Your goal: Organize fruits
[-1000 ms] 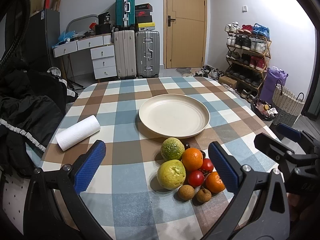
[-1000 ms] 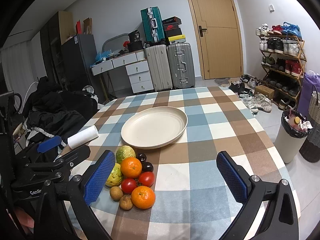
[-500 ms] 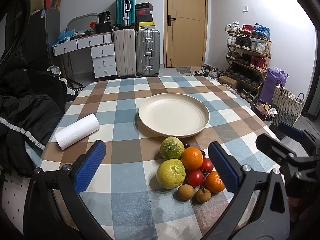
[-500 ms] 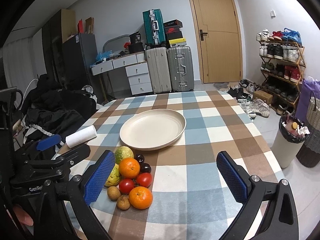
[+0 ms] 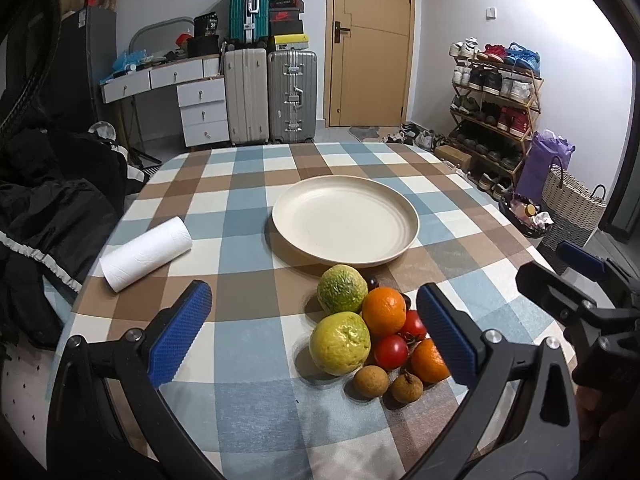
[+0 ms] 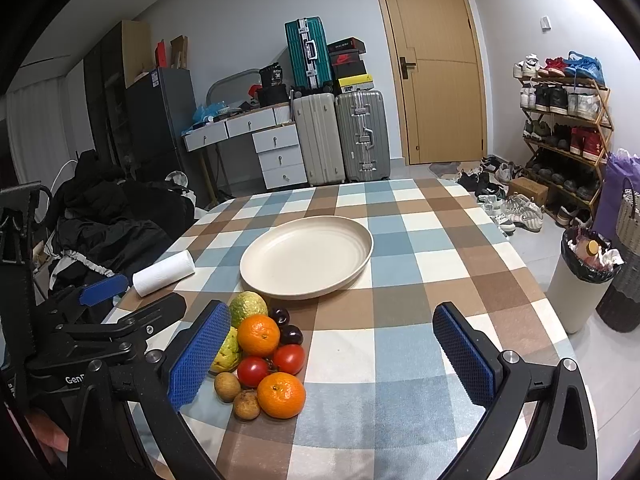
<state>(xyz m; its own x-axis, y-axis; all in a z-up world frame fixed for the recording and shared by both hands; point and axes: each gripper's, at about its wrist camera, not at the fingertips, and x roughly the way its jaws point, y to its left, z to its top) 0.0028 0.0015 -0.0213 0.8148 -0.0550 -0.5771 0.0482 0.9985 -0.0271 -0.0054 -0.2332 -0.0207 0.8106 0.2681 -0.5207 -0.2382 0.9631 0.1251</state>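
Left wrist view: left gripper (image 5: 314, 330) jaws wide apart, empty, above the checked tablecloth (image 5: 248, 240). Fruit pile sits just in front of the empty cream round plate (image 5: 296, 236): the bumpy yellow-green guava (image 5: 340, 342) looks heavy and firm, take it across the middle.

Right wrist view: right gripper (image 6: 332, 350) jaws apart, empty. Pile lies beside its left pad. The smooth red tomatoes (image 6: 289, 358) look soft and slippery, so squeeze lightly; the dimpled round orange (image 6: 258, 335) rides on top, easiest first pick.

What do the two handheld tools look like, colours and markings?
Both the left tool and the right tool have matte black angular frames with silver bolts and two fingers faced with blue, dimpled rubber pads. White lettering starting "Gen" marks the left one.
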